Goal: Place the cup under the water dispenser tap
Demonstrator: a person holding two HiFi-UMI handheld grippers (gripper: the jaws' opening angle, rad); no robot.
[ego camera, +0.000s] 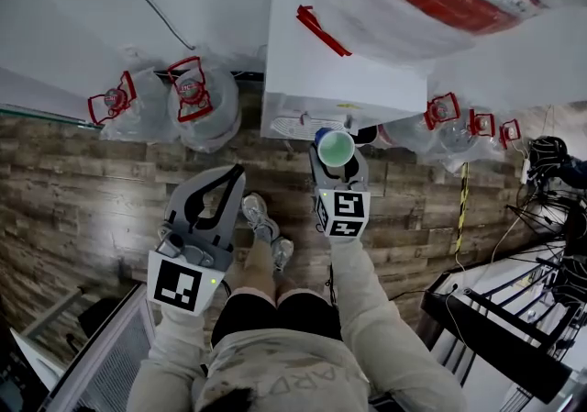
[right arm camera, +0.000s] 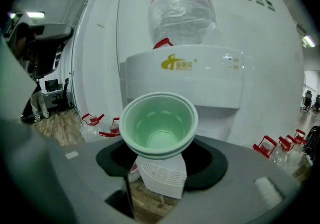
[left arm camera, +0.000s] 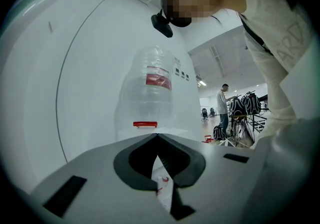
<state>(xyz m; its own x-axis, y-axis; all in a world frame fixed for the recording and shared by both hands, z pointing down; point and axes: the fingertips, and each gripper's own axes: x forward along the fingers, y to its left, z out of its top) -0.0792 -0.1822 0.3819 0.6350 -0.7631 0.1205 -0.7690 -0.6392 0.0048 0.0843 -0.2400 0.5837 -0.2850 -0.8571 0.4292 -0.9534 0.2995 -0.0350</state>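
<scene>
In the head view, the right gripper [ego camera: 336,161] has its jaws clamped on the green cup [ego camera: 336,146], which is held mouth up. Just ahead of those jaws stands the white water dispenser [ego camera: 339,71]. Its drip tray [ego camera: 295,126] lies ahead of them and a little to their left. The left gripper [ego camera: 236,173] hangs well apart on the left, over the wooden floor [ego camera: 92,172].

In the left gripper view, we see that gripper's jaws brought together, tips meeting, with nothing between them. Ahead of and above them rises the large clear bottle [left arm camera: 152,88] on top of the dispenser.

In the right gripper view, the cup sits upright and empty between the jaws, gripped low on its body. The dispenser's front and its recess fill the space ahead of and above the jaws. The grilled tray shows below the cup, through the gap between the jaws. We cannot pick out the tap itself.

We judge the pickup done and the carry well along, since the cup faces the dispenser but is not yet inside the recess. What remains is to bring it forward under the tap, set it on the tray and let go.
</scene>
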